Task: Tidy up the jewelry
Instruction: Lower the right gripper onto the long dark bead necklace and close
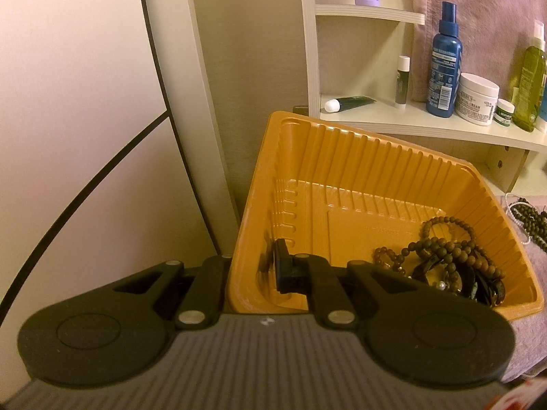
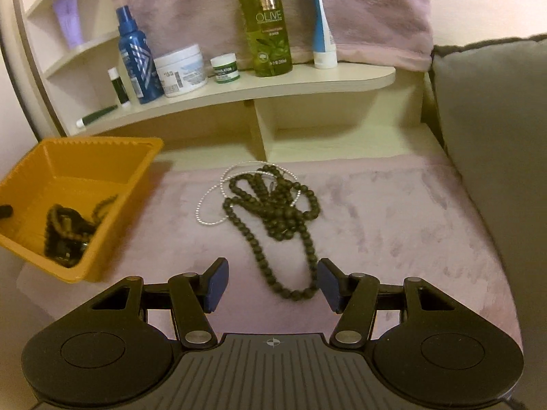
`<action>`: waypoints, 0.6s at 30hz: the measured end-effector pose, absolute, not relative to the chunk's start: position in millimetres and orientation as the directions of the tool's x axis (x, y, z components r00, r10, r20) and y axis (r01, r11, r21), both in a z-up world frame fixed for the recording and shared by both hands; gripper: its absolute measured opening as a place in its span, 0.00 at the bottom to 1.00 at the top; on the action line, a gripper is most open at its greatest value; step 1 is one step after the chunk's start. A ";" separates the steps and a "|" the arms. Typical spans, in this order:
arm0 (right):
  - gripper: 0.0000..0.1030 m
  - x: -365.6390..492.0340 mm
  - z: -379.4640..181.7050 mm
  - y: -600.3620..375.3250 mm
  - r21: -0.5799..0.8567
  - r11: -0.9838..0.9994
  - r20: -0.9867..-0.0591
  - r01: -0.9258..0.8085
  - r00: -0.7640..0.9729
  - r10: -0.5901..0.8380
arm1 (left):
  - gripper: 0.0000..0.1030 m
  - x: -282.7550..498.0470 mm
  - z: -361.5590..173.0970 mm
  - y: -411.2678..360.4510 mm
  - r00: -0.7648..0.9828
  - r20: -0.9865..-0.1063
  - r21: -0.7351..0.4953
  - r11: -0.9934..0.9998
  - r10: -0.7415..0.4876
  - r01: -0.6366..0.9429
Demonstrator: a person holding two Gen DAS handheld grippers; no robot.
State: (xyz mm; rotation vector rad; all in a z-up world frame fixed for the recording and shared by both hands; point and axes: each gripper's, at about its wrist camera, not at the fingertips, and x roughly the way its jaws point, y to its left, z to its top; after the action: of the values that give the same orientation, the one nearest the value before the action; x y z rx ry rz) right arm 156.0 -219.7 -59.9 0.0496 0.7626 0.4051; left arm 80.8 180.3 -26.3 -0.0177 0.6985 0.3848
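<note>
— Beads! Where are they?
— A long dark bead necklace [image 2: 273, 218] lies on the pink cloth [image 2: 393, 212] on the tabletop, tangled with a thin silver chain [image 2: 212, 205]. More dark bead bracelets [image 1: 448, 256] sit in a pile in the orange tray [image 1: 342, 157].
— Where is the tray?
— On the left, tipped up at one side.
— What are the left tongs [image 1: 253, 266] doing?
— They pinch the tray's near wall. One finger [image 1: 283, 270] is inside the tray; the other is outside, behind the wall.
— And the right tongs [image 2: 271, 283]?
— They are wide apart and hold nothing. The bottom loop of the necklace lies right between the two blue pads [image 2: 217, 283].
— What is behind?
— A shelf [image 2: 239, 92] with a blue spray bottle [image 2: 136, 58], a white jar [image 2: 183, 70] and a green olive bottle [image 2: 266, 24].
</note>
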 end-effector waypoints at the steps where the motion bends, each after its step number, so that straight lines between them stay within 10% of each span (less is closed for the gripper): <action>1: 0.56 158.2 -60.1 -219.1 0.178 0.918 -0.656 -0.354 0.653 0.379 | 0.09 80.8 -26.4 180.3 0.698 -0.630 0.112 0.929 0.340 -0.352; 14: 0.56 206.0 -81.0 -192.1 -0.046 0.874 -0.643 -0.484 0.684 0.345 | 0.09 80.9 -26.1 180.2 0.698 -0.630 0.112 0.929 0.341 -0.352; 18: 0.34 207.2 -90.3 -183.4 -0.123 0.835 -0.658 -0.537 0.674 0.336 | 0.09 80.8 -26.1 180.3 0.698 -0.630 0.113 0.930 0.340 -0.351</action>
State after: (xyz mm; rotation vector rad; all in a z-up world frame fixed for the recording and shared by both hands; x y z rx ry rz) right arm 207.2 -183.4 -90.3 -0.3206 0.6683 0.5007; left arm 80.8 180.3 -26.1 -0.0161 0.6987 0.3853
